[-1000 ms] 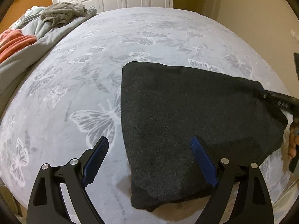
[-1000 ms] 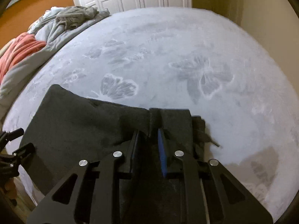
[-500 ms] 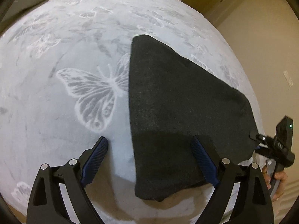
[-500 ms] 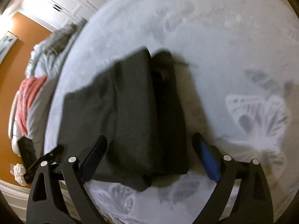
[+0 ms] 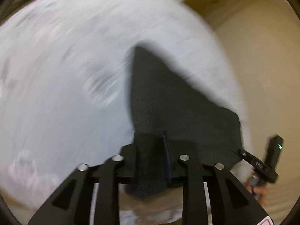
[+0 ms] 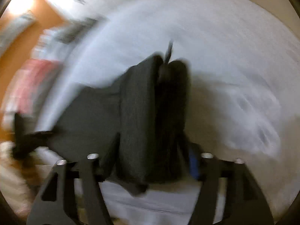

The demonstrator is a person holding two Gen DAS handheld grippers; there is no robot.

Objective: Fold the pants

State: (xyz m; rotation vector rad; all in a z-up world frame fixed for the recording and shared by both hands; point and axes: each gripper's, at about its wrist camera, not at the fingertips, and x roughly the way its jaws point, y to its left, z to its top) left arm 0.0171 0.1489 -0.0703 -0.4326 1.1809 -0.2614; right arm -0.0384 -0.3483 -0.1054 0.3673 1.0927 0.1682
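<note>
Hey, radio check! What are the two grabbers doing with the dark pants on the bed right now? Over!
Left gripper closing on the pants near edge. Right gripper closing round the thick folded end. Nothing in the way.

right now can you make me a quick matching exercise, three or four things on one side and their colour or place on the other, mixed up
Things:
1. pants
2. bedspread
3. left gripper
4. wall

Descriptions:
A. pale grey, spread under the garment
B. beige, off to the right in the left wrist view
C. dark charcoal, folded
D. black, at the near edge of the garment

Pairs: 1-C, 2-A, 3-D, 4-B
</note>
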